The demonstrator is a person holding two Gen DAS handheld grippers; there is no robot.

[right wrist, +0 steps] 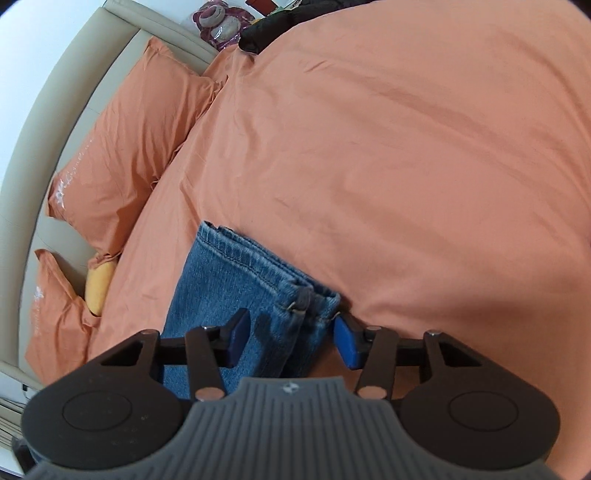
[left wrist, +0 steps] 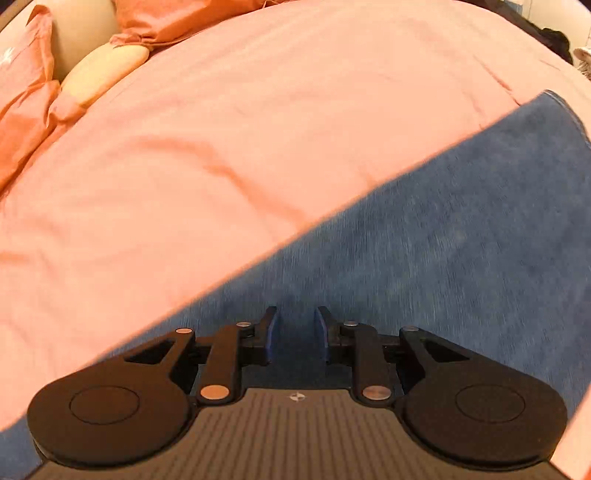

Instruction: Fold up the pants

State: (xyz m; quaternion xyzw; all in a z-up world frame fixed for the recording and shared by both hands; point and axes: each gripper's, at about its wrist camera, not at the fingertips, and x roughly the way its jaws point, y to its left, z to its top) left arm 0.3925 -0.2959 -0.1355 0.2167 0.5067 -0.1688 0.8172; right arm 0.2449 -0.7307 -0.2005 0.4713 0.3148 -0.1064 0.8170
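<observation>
Blue denim pants (right wrist: 236,288) lie on an orange duvet (right wrist: 406,147), with the hemmed leg ends stacked at the far side. In the right wrist view my right gripper (right wrist: 291,332) is open, its blue pads on either side of the hem corner, with the fabric between them. In the left wrist view the pants (left wrist: 443,236) run diagonally across the lower right, blurred by motion. My left gripper (left wrist: 295,336) is open just above the denim, with a narrow gap between its pads and nothing held.
Orange pillows (right wrist: 122,147) and a yellow cushion (right wrist: 98,288) lie at the left by the beige headboard (right wrist: 26,166). A plush toy (right wrist: 218,22) and dark clothing (right wrist: 280,22) sit beyond the bed's far edge.
</observation>
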